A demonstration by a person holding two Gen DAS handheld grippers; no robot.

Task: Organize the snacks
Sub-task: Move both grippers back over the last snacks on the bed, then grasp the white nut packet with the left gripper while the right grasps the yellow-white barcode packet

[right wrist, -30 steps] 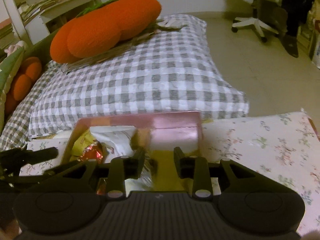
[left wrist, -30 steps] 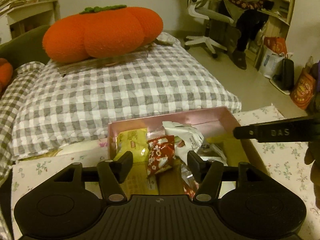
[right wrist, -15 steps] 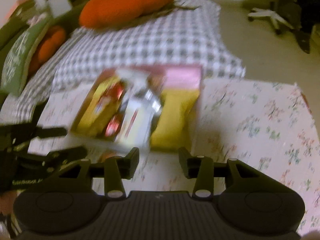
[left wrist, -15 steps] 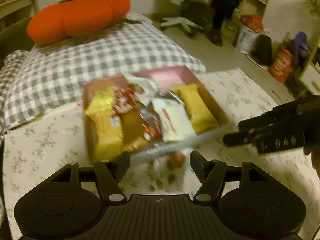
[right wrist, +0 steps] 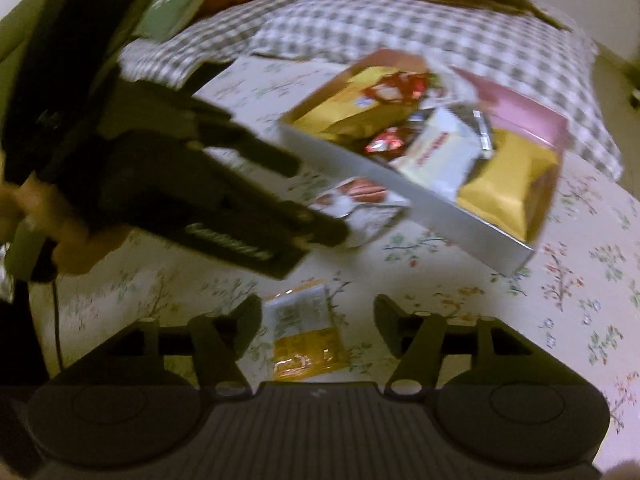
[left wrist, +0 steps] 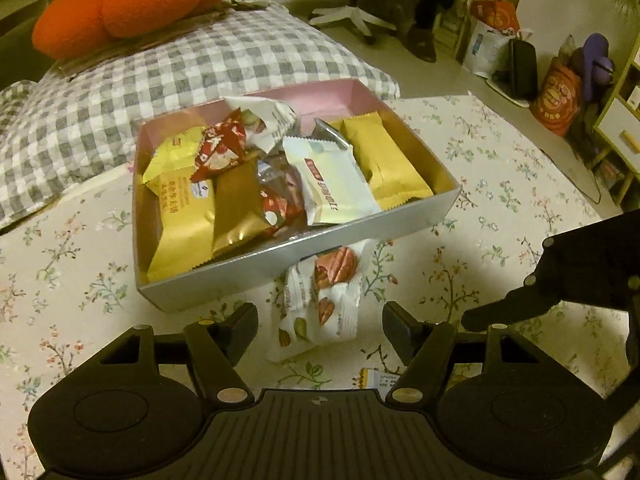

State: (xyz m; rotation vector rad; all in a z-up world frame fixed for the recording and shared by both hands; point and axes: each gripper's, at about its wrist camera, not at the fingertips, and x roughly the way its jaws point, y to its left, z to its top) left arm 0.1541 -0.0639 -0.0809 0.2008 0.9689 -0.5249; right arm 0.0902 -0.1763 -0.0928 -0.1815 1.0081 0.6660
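Here's the snack box (left wrist: 280,258), a shallow rectangular cardboard tray with pale pink inner walls and a silvery-grey outer face, sitting on the floral tablecloth (left wrist: 500,184) with its long axis running left to right and slightly skewed, right end farther away. It's packed: matte yellow pillow packs lie lengthwise front to back, one at the left (left wrist: 182,220), one at the right end (left wrist: 384,160). A glossy gold foil pack (left wrist: 236,208) catches the light beside a crinkly red wrapper (left wrist: 218,148), and a smooth white packet (left wrist: 332,184) with red lettering lies slanted across the middle.

Just outside the box's front wall, a white nut-print sachet (left wrist: 320,304) lies flat on the cloth, long axis pointing toward the box, its top edge touching or tucked under the wall. The left gripper (left wrist: 320,322) hangs right over it, black plastic fingers standing apart on either side of the sachet, pads not pressing it.

Over to the right wrist view, which is smeared with motion. The right gripper (right wrist: 316,320) is opening its jaws, and between them lies a flat yellow-and-white packet (right wrist: 306,336), long axis pointing away toward the box (right wrist: 400,184); it looks to be lying loose on the cloth, though the blur makes that hard to swear to. No pad touches it.

Behind the table, a puffy grey-and-white gingham quilted cushion (left wrist: 160,68) carries a fuzzy orange pumpkin-shaped plush (left wrist: 132,0).
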